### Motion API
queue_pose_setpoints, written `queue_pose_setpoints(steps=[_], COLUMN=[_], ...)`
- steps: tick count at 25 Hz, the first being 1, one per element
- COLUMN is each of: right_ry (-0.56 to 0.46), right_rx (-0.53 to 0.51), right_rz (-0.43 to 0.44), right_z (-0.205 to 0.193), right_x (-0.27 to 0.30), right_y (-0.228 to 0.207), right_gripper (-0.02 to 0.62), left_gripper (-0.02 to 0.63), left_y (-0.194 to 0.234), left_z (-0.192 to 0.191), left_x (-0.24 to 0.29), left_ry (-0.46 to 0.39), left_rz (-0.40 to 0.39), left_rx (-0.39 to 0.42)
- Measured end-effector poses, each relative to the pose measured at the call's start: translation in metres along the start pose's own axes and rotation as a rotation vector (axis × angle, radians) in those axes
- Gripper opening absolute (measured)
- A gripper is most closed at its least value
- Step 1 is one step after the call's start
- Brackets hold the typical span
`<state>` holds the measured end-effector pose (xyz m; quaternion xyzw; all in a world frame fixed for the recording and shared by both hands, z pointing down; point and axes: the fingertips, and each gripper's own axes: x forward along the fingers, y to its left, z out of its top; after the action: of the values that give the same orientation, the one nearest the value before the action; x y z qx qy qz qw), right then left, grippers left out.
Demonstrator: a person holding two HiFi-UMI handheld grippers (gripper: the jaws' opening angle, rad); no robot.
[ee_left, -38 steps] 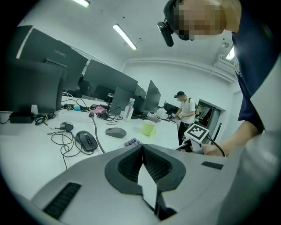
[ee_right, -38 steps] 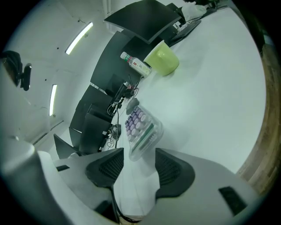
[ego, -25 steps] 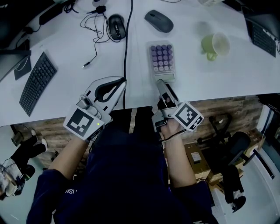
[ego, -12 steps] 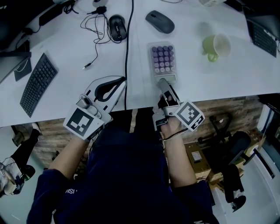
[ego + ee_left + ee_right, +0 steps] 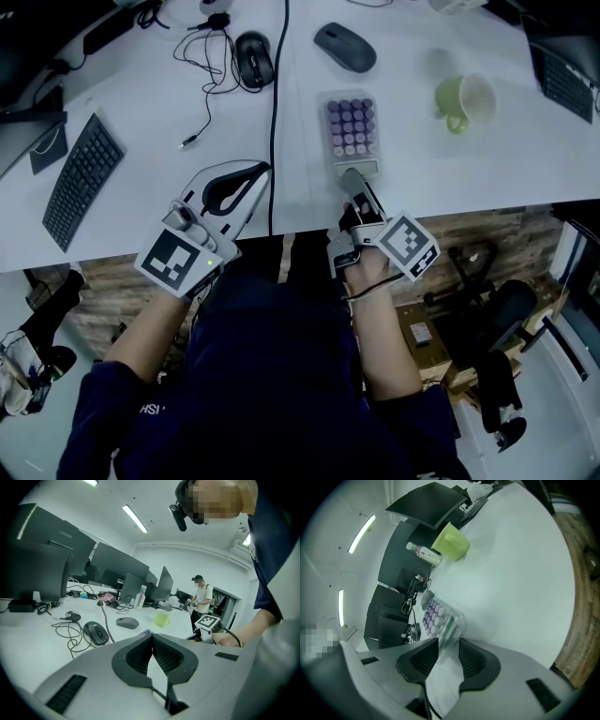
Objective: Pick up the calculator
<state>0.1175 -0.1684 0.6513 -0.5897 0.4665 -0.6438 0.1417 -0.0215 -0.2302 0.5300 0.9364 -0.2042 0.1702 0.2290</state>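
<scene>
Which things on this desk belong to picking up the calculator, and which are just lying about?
Job in hand:
- translucent-cased calculator with purple keys
- right tongs, closing, the calculator's near end between them

Lying about:
- black corded mouse
- flat grey mouse
- green mug
- black keyboard
- black cable
- left tongs, shut, empty

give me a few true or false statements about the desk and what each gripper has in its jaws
1. The calculator has purple keys. True.
2. In the head view the green mug stands left of the calculator. False: it stands to the calculator's right.
3. Nothing is between the right gripper jaws. False: the calculator's near end sits between them, and they are closing on it.
4. The left gripper holds nothing. True.
</scene>
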Motion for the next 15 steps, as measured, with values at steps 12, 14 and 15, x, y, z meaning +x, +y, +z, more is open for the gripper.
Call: queue_pose_setpoints(steps=[12, 14, 15], right_ry=[-0.007, -0.010, -0.012], right_rx=[0.111, 0.125, 0.129], right_rz=[-0.031, -0.048, -0.051], right_z=[-0.0013, -0.0008, -0.0003], right_x=[-0.0002, -0.0024, -0.0035], right_y=[-0.0043, -0.0060, -0.0062], right_gripper=[0.116, 0.109, 0.105], left_gripper=[0.029, 0.029, 0.029], left_y=[0.0014, 0.0008, 0.0002], left_z=[0.0039, 0.0049, 0.0055], left_x=[-0.0024, -0.0029, -0.0033], left_ry=[-0.003, -0.005, -0.006], left_rz=[0.000, 0.001, 0.001], left_rx=[0.007, 0.009, 0.010])
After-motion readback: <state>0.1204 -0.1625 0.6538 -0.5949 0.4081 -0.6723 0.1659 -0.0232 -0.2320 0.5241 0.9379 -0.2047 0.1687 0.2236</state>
